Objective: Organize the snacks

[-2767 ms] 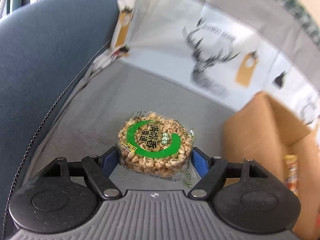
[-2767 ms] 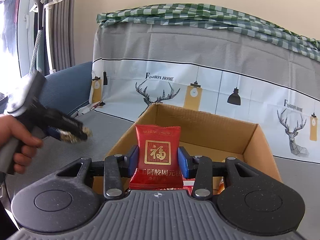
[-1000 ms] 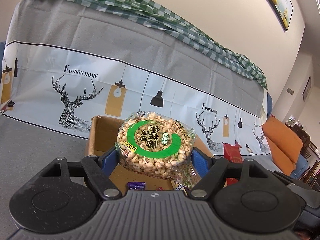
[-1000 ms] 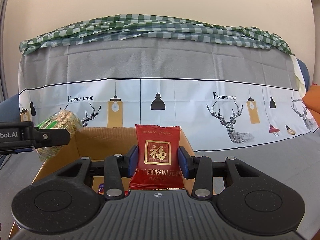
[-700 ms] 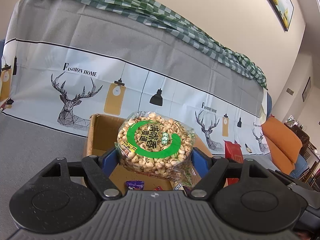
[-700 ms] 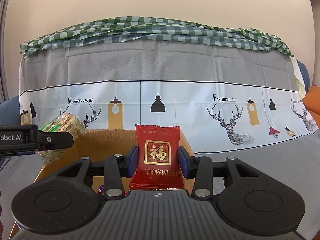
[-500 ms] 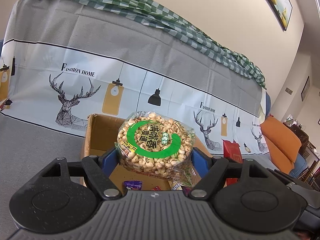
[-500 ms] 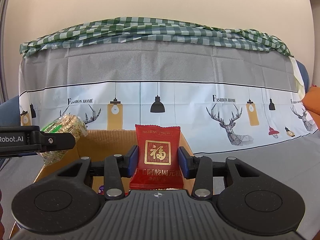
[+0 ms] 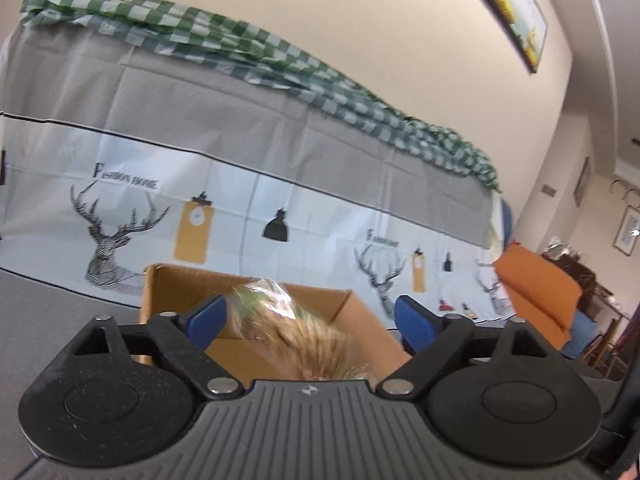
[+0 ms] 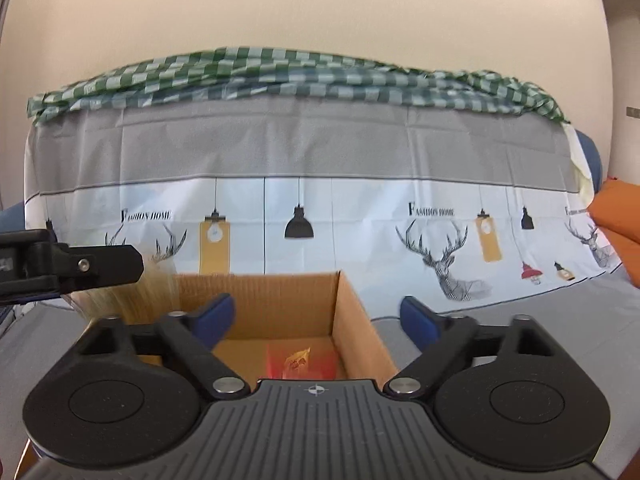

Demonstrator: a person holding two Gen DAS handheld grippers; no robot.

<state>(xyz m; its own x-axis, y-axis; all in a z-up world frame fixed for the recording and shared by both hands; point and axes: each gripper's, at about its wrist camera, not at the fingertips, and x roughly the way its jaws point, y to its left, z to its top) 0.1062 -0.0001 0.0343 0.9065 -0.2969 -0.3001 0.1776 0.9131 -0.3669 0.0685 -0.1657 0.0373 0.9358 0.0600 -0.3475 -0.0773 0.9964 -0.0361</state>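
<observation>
With both releases under way, the left claw [image 9: 310, 316] has just spread wide, its puffed-grain pack [image 9: 296, 332] falling blurred into the cardboard box [image 10: 356, 320]. The right claw [image 10: 316, 314] has just opened wide, empty; its red packet [image 10: 300, 360] lies inside. Next, fetch more snacks.

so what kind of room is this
Probably a home living room. A sofa draped in a deer-print cover fills the view, an orange cushion sits beside it, and a framed picture hangs on the wall.
</observation>
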